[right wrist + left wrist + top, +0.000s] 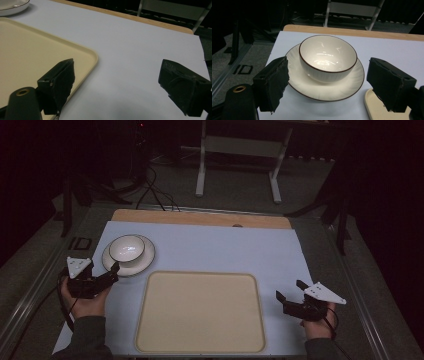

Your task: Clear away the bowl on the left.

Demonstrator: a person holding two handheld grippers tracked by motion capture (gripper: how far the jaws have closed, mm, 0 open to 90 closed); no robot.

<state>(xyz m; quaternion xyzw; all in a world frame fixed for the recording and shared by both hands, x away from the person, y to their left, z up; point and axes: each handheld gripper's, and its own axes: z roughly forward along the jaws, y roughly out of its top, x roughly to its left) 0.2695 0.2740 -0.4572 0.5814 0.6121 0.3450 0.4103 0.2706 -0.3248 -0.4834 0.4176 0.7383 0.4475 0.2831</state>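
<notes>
A white bowl (127,248) with a dark rim stands in a white plate (145,261) at the left of the pale mat (225,247). My left gripper (114,271) is open just in front of the plate, its tips close to the rim. In the left gripper view the bowl (327,56) and plate (342,88) lie between and beyond the two spread black fingers (272,85), with nothing held. An empty beige tray (200,312) lies at the front centre. To its right my right gripper (290,290) stands open over bare mat, with the tray corner (82,53) beside its fingers (58,83).
A wooden strip (200,218) borders the far edge of the mat. A metal rail (30,295) runs along the table's left side. Behind the table stand a white frame's legs (201,175) and cables (155,195) on the dark floor.
</notes>
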